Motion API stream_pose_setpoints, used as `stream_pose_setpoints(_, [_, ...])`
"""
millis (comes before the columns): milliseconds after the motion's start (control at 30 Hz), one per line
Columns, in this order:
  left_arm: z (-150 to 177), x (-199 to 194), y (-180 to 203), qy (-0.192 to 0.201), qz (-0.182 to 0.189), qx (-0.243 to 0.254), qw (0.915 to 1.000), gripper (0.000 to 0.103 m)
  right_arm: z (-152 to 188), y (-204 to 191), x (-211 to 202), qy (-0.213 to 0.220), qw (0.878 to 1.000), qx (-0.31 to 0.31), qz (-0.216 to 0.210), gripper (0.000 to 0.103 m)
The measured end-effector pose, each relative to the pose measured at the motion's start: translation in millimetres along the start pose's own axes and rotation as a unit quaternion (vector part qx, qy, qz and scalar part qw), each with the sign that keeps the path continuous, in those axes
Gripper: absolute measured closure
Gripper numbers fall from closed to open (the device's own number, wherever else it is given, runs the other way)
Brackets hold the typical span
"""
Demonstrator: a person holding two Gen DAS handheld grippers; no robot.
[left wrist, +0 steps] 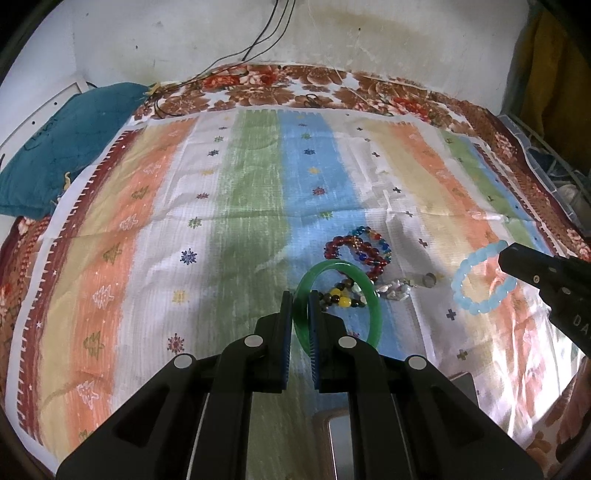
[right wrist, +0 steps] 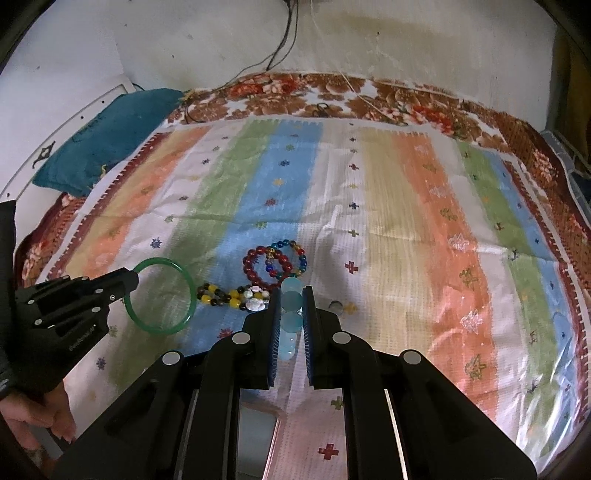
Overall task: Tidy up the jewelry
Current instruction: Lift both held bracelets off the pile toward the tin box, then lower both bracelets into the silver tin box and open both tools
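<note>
At the upper left of my left view a teal cloth cushion (left wrist: 70, 147) lies over the far corner of the striped pastel plastic mat (left wrist: 166, 229), and black cables (left wrist: 258, 40) hang down the stained white wall (left wrist: 369, 33) behind. The mat's brown toothed border runs down the left edge, and from there to the middle it lies bare, with wide room on the orange, white and green stripes.

My left claw (left wrist: 300, 314) points steeply down, its blue pads pressed together on the rim of the smooth green glass bangle (left wrist: 375, 314), which stands tilted on edge and rises above the fingertips. Just behind it, on the blue stripe, lie the dark red bead bracelet (left wrist: 341, 249) overlapped by a multicoloured bead bracelet (left wrist: 380, 242), and nearer me a string of yellow, dark and pearly beads (left wrist: 347, 293).

To the right, my right claw (right wrist: 291, 310) also tilts down and pinches the pale blue translucent bead bracelet (right wrist: 290, 291); in the left view that bracelet (left wrist: 480, 284) hangs as a ring off the claw's black tip. Right of it the orange, green and blue stripes are free up to the floral brown bedcover (right wrist: 535, 147) at the edge.

At the lower left of the right view, my bare hand (right wrist: 37, 417) grips the left claw's handle
</note>
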State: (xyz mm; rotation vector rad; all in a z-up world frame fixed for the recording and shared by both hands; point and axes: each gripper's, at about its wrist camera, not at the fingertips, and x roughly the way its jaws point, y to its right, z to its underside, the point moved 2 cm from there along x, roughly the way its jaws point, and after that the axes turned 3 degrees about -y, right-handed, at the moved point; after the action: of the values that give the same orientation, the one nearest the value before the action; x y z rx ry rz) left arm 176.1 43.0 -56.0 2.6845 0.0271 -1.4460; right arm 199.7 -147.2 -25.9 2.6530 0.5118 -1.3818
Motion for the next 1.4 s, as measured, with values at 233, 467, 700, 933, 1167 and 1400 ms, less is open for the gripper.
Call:
stream_pose_setpoints(233, [7.8, -18.2, 2.4, 0.012, 0.009, -0.002, 0.9999, 0.095, 8.0, -11.3, -16.2, 0.009, 1.0, -0.013, -0.004, 0.091])
stream_pose_setpoints(467, [20.8, -36.8, 6.4, 0.022, 0.016, -0.002, 0.9996, 0.095, 18.8, -23.5, -34.6, 0.019, 0.999, -0.026, -0.014, 0.091])
stream_pose_setpoints(700, [34.1, -51.7, 7.2, 0.025, 0.017, -0.014, 0.9994, 0.095, 30.9, -30.7, -40.8, 0.019, 0.999, -0.036, -0.013, 0.091])
stream_pose_setpoints(933, [49.6, -59.9, 13.5, 0.02, 0.038, -0.016, 0.9989, 0.094, 46.8, -34.3, -45.8, 0.013, 0.999, -0.036, -0.019, 0.091])
stream_pose_setpoints(1167, [64.2, -64.7, 23.2, 0.017, 0.036, -0.002, 0.9992, 0.094, 61.8, -39.1, -54.2, 0.011, 0.999, -0.034, -0.029, 0.091])
stream_pose_setpoints(1400, [73.3, -66.5, 26.2, 0.013, 0.037, 0.0, 0.9992, 0.094, 71.0, -44.2, -52.5, 0.001, 0.999, -0.042, -0.03, 0.091])
